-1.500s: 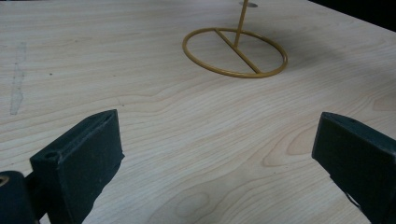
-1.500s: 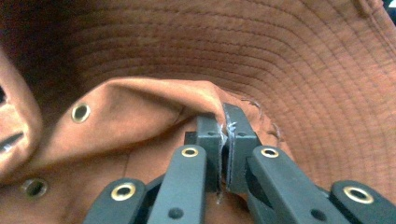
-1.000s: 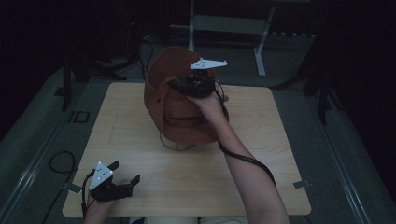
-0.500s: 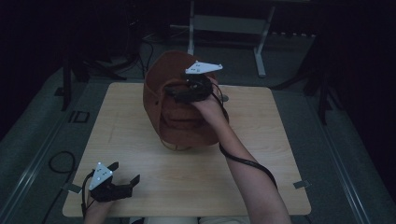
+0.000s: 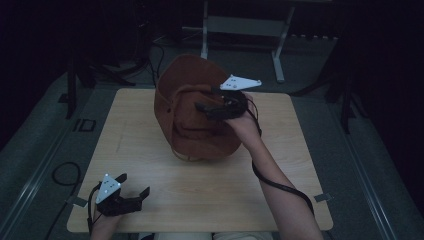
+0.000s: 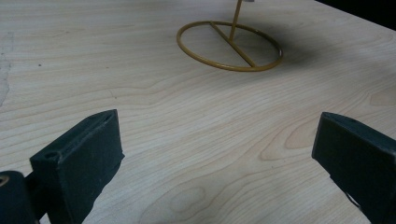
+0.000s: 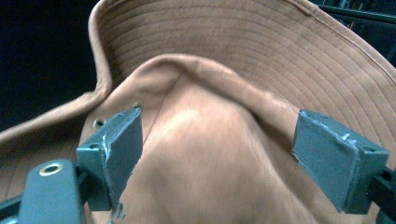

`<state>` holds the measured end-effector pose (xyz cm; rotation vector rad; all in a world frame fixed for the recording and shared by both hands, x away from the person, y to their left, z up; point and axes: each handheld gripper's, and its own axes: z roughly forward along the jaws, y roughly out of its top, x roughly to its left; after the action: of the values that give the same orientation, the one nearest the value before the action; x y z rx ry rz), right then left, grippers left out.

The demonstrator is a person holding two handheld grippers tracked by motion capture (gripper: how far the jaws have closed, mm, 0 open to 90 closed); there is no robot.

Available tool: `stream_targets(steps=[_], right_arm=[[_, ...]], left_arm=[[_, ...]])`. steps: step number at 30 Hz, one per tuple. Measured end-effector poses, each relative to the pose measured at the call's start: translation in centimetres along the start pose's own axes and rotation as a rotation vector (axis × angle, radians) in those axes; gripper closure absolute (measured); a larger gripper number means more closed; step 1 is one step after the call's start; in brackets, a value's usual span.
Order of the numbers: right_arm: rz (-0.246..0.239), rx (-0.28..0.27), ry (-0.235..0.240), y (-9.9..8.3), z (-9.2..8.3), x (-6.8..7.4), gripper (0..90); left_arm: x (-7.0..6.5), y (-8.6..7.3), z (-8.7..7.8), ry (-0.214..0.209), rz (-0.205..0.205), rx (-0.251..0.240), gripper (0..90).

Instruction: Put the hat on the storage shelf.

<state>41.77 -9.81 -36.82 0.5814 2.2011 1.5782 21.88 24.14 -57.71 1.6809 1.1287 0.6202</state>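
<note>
A brown brimmed hat (image 5: 187, 122) hangs tilted over a thin gold wire stand (image 6: 233, 69) in the middle of the wooden table (image 5: 210, 192). My right gripper (image 5: 206, 99) is at the hat's right side, pointing left into it. Its jaws have just been opening and now stand open, with the hat's crown (image 7: 205, 140) bulging between the pads without being pressed and the brim (image 7: 243, 46) behind. My left gripper (image 5: 134, 184) rests near the table's front left corner, open with nothing in it. In the left gripper view, this gripper (image 6: 215, 154) looks across bare wood at the stand's ring base.
A grey metal frame (image 5: 240, 25) stands on the floor behind the table. A cable loop (image 5: 62, 172) lies on the floor at the left. The right gripper's cable (image 5: 280, 185) trails along the forearm. Bare wood stretches between the hat and the front edge.
The right gripper's jaws have spread apart and let go of the hat, and the hand has drawn back to the right and toward me. The left gripper has stayed put.
</note>
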Motion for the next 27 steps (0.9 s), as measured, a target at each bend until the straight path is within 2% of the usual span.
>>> stream_targets(steps=[7, 14, 21, 27], right_arm=[[-0.026, 0.003, 0.011, -1.9, -2.5, 0.3, 16.2], [-0.015, 0.005, 0.012, -4.3, -5.3, 0.1, 16.3], [0.009, 0.012, -0.007, -7.1, -8.2, -0.3, 16.3], [0.046, 0.018, -0.025, -9.9, -9.9, -1.0, 16.3]], left_arm=[[0.0, 0.0, 0.1, 0.003, 0.002, 0.004, 2.2], [0.0, 0.0, 0.1, 0.003, 0.004, 0.003, 2.2], [-0.1, 0.0, 0.3, 0.008, 0.011, 0.008, 2.2], [0.0, 0.0, 0.4, 0.014, 0.015, 0.009, 2.2]])
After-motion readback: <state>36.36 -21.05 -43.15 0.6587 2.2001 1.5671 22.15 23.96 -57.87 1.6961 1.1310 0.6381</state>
